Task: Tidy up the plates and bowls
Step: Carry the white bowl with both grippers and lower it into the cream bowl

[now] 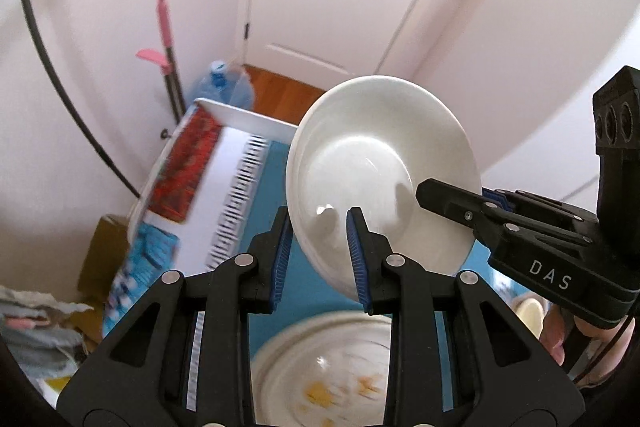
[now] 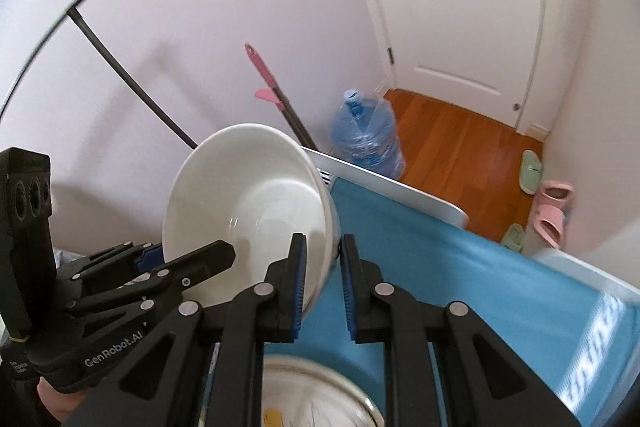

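Left wrist view: left tongs [image 1: 320, 255] grasping the white bowl's [image 1: 380, 163] rim at 6 o'clock; bowl tilted, lifted above the blue worktop [image 1: 276, 203]. Right tongs [image 1: 430, 193] enter from 3 o'clock, marked "DAS". Patterned plate [image 1: 320, 367] below.

Right wrist view: right tongs [image 2: 323, 283] grasping the same bowl [image 2: 248, 211] at its rim. Left tongs [image 2: 192, 259] at 9 o'clock read "GenRobot.AI".

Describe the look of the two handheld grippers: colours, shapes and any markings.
Both are matte black plastic with angular, triangular-cutout linkages, silver rivets and ribbed blue pads on the fingers. The left gripper reads "GenRobot.AI" on its side; the right gripper reads "DAS". Each carries a black block with round sockets. No sleeves are visible.
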### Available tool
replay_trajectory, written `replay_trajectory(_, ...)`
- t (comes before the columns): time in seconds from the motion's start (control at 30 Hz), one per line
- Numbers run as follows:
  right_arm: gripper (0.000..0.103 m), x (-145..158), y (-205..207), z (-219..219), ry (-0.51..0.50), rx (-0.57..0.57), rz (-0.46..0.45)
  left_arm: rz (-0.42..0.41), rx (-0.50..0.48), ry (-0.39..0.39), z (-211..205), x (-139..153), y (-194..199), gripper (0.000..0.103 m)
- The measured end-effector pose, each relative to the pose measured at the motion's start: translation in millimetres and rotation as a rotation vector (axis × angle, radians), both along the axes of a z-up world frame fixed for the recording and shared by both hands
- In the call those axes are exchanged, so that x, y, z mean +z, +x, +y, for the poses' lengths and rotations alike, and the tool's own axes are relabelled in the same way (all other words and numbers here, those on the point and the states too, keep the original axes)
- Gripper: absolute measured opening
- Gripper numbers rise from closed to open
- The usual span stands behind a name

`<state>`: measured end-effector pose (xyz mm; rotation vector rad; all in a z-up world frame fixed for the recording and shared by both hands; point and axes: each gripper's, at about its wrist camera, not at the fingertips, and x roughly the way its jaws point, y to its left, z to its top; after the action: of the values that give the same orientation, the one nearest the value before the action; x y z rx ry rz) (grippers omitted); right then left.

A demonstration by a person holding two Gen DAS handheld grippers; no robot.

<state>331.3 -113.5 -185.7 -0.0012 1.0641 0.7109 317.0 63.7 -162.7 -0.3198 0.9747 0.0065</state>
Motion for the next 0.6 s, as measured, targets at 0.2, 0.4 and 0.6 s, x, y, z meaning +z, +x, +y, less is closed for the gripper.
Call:
replay_trajectory(0.2, 0.016, 28.1, -42.8, -87.5, 0.006, -0.075, -0.048, -0.031, -0.08, -0.001, -85.5, 24.3, -25.2, 0.025)
replay_trajectory(0.4, 0.016, 37.9, -83.2, -177.2, -0.02, -0.166, -0.06, -0.047, -0.17, -0.008, -178.9, 34.1, -53.9, 0.025)
replay_trajectory(0.6, 0.016, 32.6, -116.8, -244.4, -0.057, -0.244, -0.042, -0.004, -0.259, -0.036, -250.8, 20.1, -71.0, 0.025)
